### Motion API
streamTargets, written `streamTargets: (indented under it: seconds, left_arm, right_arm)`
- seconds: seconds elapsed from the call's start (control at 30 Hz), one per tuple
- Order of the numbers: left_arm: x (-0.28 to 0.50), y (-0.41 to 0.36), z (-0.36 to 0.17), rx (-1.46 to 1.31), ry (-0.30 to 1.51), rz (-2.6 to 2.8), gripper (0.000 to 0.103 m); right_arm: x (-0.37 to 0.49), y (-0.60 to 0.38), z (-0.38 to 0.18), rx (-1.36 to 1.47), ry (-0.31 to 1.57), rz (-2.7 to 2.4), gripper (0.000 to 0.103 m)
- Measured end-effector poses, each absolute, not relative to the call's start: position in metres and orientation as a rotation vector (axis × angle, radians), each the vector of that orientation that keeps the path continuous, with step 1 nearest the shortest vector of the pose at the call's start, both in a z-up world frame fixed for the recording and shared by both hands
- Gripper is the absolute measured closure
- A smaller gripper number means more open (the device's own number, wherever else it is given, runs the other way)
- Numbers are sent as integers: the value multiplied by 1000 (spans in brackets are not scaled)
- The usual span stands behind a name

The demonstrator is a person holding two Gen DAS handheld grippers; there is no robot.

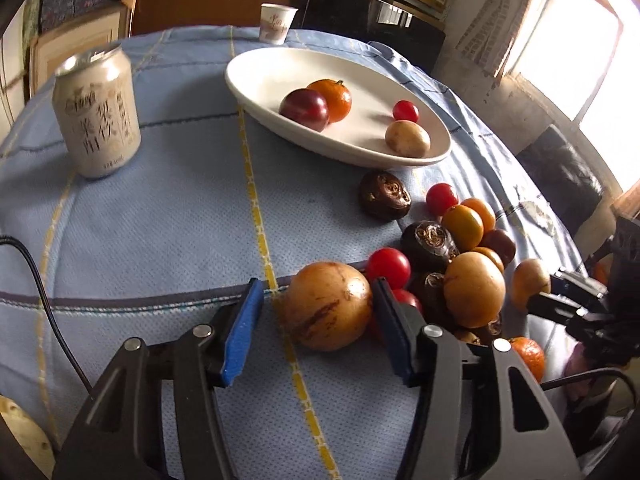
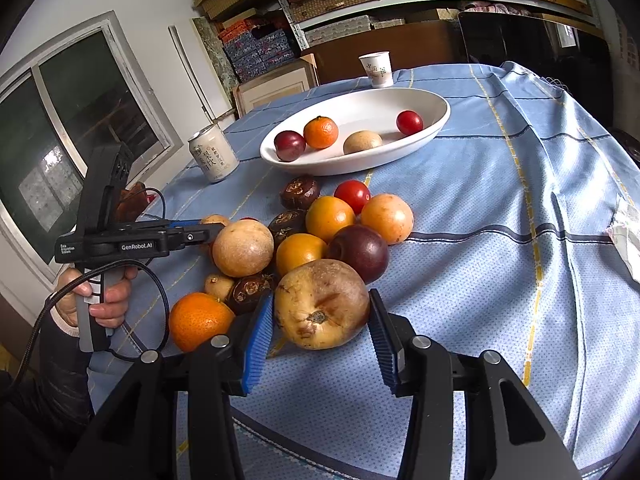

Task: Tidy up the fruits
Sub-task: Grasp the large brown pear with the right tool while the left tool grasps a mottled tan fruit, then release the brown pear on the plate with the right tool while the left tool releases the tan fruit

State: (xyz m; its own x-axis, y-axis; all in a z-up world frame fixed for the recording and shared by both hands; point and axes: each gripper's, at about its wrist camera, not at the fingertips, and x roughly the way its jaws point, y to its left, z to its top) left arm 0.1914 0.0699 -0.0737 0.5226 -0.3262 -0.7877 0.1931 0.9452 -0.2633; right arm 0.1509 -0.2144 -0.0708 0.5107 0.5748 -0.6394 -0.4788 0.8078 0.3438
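two grabs underway: left gripper [image 1: 318, 312] half-open around a tan fruit [image 1: 328, 311], pads not yet gripping; right gripper [image 2: 321, 322] clamps a blotchy brown fruit [image 2: 322, 304]. white dish [image 2: 432, 128] sits beyond; next, squeeze, lift, carry across

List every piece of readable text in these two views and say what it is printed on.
"GenRobot.AI": on the side of the left gripper, white on black, in the right wrist view.
"Data Acquisition System": small print on the same body, barely legible.
Can: large Chinese characters in vertical columns and small print near its base, too blurred to quote.
Paper cup: a small printed mark, too small to read.
Shelf boxes: no readable text.
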Motion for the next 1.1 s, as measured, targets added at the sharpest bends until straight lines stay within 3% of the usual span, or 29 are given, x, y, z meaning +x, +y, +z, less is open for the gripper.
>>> streamTargets:
  seconds: [0.1, 0.17, 0.67, 1.1]
  left_arm:
    - [190, 65, -74, -126, 972, -308, 50]
    - [188, 62, -73, -121, 974, -323, 58]
    - [181, 73, -70, -160, 962, -293, 60]
    - [181, 75, -24, -229, 822, -310, 60]
  right_arm:
    - [151, -214, -71, 128, 819, 636, 56]
    - [151, -214, -71, 126, 821, 636, 56]
    - [143, -207, -66, 71, 787, 608, 57]
    - [160, -206, -26, 44, 706, 647, 57]
